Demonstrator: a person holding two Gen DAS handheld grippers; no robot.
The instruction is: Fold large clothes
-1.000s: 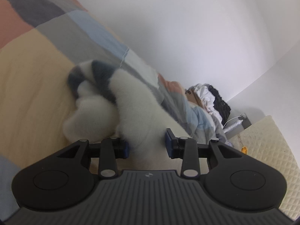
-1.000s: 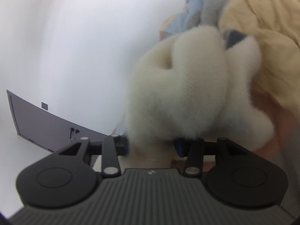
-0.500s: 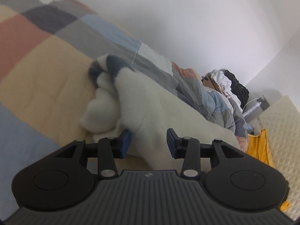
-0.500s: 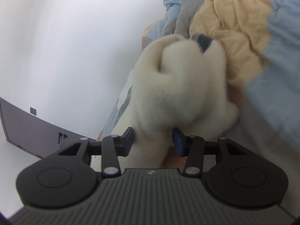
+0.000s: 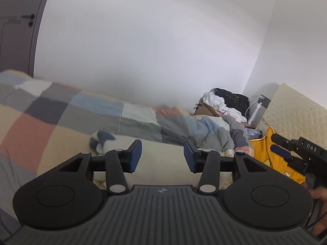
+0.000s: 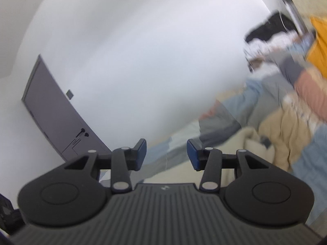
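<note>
A cream fluffy garment (image 5: 163, 153) with a dark striped cuff (image 5: 102, 138) lies on the patchwork bedspread (image 5: 40, 122). My left gripper (image 5: 162, 155) hovers above it, its jaws opening. The garment shows in the gap behind the blue pads (image 5: 136, 155), and they do not press on it. In the right wrist view the same garment (image 6: 251, 143) lies lower right on the bed. My right gripper (image 6: 166, 153) is open above the bed with nothing between its pads. It also appears at the right edge of the left wrist view, held by a hand (image 5: 318, 196).
A yellow garment (image 5: 263, 149) lies at the bed's right end beside a cream quilted panel (image 5: 296, 112). A pile of white and black clothes (image 5: 224, 102) sits on a box in the corner. A grey door (image 6: 51, 118) is in the white wall.
Both grippers have risen and pulled back from the fluffy garment, which was between their pads and now lies on the bed. The left jaws stand wider. Both views have rolled level.
</note>
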